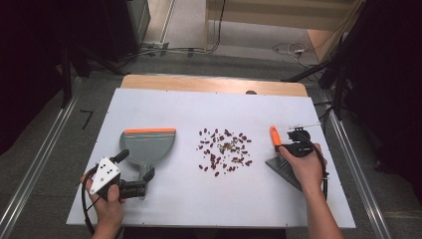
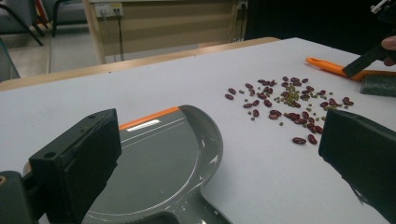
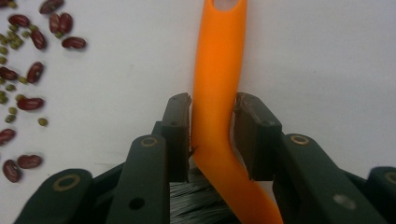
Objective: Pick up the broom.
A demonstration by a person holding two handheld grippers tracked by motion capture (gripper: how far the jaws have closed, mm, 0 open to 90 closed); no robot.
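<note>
- Brush (image 3: 217, 93): orange handle clamped between right tongs (image 3: 212, 121), bristles under them, on counter (image 1: 174, 109).
- Left tongs (image 2: 219, 154): open, straddling dustpan (image 2: 159, 158) handle.
- Beans (image 1: 224, 149): between both tongs.

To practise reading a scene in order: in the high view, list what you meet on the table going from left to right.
Left claw → grey dustpan with the orange edge → scattered beans → orange-handled brush, with the right claw at its handle.
</note>
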